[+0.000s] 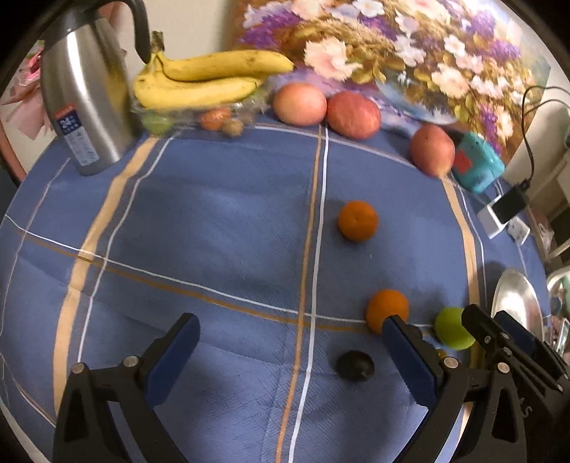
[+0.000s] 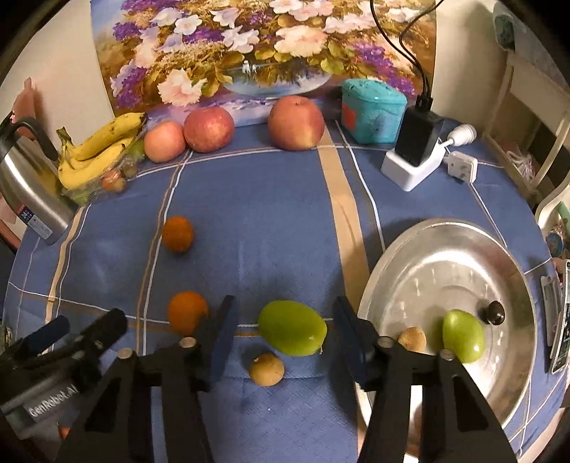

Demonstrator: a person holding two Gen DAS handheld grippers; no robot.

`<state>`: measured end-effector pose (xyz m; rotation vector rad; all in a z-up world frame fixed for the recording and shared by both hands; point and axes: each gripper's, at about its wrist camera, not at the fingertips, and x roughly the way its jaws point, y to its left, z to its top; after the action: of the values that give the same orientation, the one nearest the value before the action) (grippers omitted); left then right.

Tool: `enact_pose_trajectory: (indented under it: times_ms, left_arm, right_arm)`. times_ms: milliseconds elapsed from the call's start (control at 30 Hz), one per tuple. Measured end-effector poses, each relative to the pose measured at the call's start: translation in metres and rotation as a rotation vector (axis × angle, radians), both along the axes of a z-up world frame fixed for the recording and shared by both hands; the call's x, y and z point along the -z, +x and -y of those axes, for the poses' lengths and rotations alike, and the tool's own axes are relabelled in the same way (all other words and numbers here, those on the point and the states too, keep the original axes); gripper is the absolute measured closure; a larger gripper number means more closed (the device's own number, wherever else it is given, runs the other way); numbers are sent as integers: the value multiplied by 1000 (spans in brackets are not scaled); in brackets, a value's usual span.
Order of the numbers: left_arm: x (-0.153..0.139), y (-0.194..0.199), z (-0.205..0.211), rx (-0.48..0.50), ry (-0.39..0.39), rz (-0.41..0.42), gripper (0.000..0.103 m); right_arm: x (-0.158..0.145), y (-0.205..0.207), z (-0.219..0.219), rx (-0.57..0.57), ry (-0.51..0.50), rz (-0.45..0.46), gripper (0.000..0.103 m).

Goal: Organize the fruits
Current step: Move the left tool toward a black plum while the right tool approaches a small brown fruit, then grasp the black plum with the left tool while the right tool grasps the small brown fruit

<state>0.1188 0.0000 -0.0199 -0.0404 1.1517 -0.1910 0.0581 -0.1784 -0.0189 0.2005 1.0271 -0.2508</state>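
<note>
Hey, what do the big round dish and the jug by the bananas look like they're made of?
Dish: likely thin polished metal, from its silvery mirror-like glare. Jug: apparently brushed stainless steel with streaky reflections; its black handle looks like plastic.

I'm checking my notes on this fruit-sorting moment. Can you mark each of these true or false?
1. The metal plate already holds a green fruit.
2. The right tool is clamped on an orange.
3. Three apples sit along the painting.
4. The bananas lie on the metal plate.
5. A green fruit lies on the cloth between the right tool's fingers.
1. True: a green fruit lies on the metal plate.
2. False: the right tool clamps no orange; the nearest orange lies outside its fingers.
3. True: three apples sit there.
4. False: the bananas lie beside the kettle.
5. True: that green fruit on the cloth lies between them, untouched.
</note>
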Motion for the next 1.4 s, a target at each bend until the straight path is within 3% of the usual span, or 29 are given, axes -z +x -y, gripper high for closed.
enact_pose_trajectory:
  times_ms: [400, 867, 1400]
  left_arm:
    - [12, -4, 16, 60, 11, -47, 2]
    - [19, -5, 24, 80, -70, -129, 36]
    - [32, -9, 29, 90, -106, -169, 48]
  right_arm:
    - [15, -11, -4, -7, 26, -75, 64]
    - [20, -15, -13, -41, 43, -111, 67]
    - [34, -9, -20, -67, 58, -154, 69]
